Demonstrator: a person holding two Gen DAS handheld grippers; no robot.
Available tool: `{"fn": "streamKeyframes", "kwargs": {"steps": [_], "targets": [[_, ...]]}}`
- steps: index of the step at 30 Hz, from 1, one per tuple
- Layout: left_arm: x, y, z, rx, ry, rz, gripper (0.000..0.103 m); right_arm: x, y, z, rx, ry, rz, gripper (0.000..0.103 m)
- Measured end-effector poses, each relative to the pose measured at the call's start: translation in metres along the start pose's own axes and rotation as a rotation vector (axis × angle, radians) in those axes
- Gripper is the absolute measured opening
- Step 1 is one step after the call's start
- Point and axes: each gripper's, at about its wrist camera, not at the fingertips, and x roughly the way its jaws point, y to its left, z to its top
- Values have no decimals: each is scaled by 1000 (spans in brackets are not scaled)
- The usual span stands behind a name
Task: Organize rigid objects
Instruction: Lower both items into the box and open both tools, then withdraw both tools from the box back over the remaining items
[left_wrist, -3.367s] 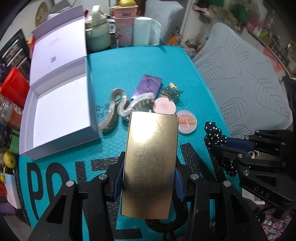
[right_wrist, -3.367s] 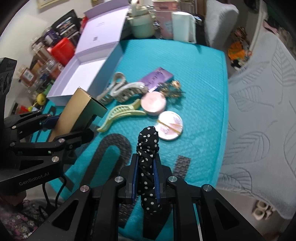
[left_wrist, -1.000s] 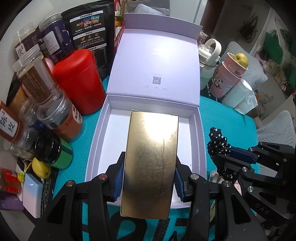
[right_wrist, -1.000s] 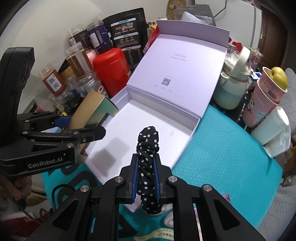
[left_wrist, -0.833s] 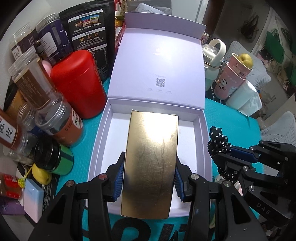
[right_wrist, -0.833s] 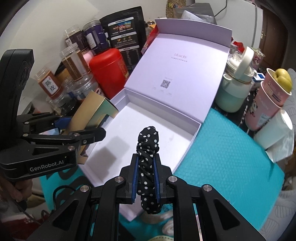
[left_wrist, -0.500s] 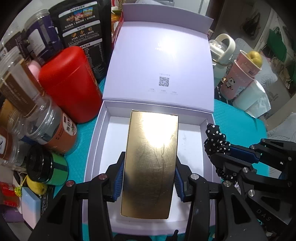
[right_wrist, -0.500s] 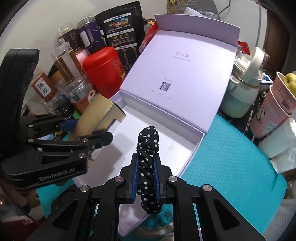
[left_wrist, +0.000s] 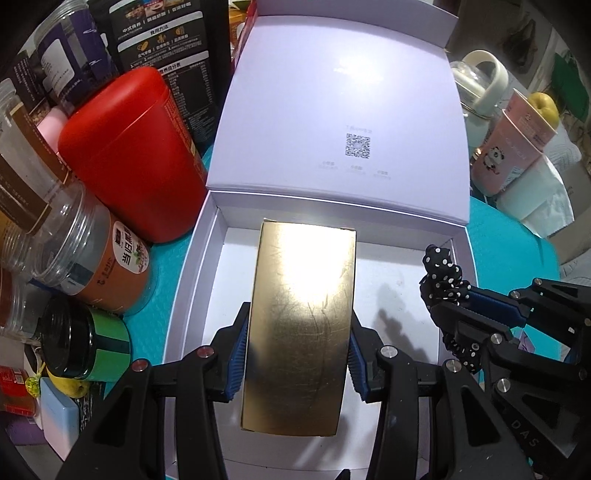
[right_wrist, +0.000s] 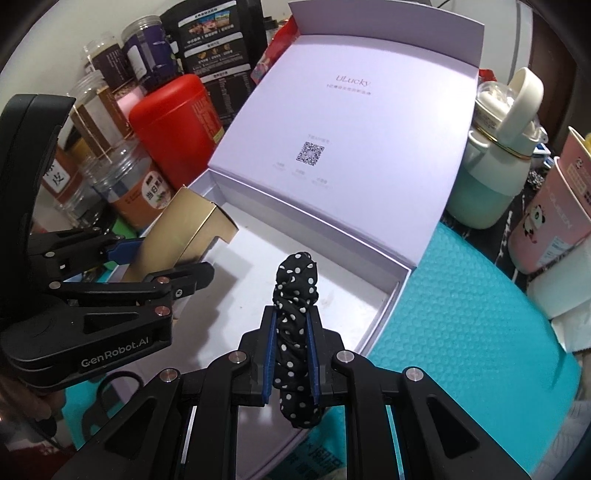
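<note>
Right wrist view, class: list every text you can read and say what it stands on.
"uLucky": inside the open lid of the white cardboard box.
"GenRobot.AI": on the black left gripper.
QR code and small print beneath it on the lid: too small to read.
Chinese labels on the clear plastic jars and black pouch: too blurred.

One open box (left_wrist: 207, 258), two held items, two grippers.
One gold carton (left_wrist: 301, 321), one dotted scrunchie (right_wrist: 295, 295), one red canister (left_wrist: 129, 147), one pink cup (left_wrist: 513, 155).
</note>
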Motion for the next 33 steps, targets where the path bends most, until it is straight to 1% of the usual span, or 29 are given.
{"fn": "streamKeyframes", "kwargs": {"steps": [3, 6, 8, 11, 12, 15, 16, 17, 18, 19, 21, 33], "targets": [[-1, -1, 0, -3, -6, 18, 45, 1, 0, 0, -6, 3, -8, 18], [-5, -2, 0, 3, -21, 34, 45, 0, -1, 0, -9, 3, -20, 18], [-6, -1, 0, 6, -17, 37, 45, -1, 0, -1, -9, 7, -28, 21], [-8, 0, 0, 9, -11, 47, 46, -7, 0, -3, -4, 8, -42, 33], [-9, -1, 1, 10, -8, 54, 46, -9, 0, -3, 1, 11, -51, 39], [-15, 1, 1, 4, -12, 77, 46, -16, 0, -5, 10, 8, -53, 40], [-16, 2, 1, 2, -13, 77, 46, -18, 0, -5, 11, 9, -59, 42], [-18, 3, 2, 1, -9, 79, 51, -21, 0, -6, 12, 8, -65, 43], [-19, 3, 2, -2, -7, 86, 58, -24, 0, -7, 14, 4, -65, 43], [-22, 3, 1, -7, -13, 94, 61, -27, 0, -8, 14, 1, -65, 43], [-26, 3, 1, -7, -20, 93, 72, -34, 1, -9, 14, -6, -71, 43], [-74, -5, -5, -2, -75, 75, 73, -80, 9, -13, 13, -77, -94, 43]]}}
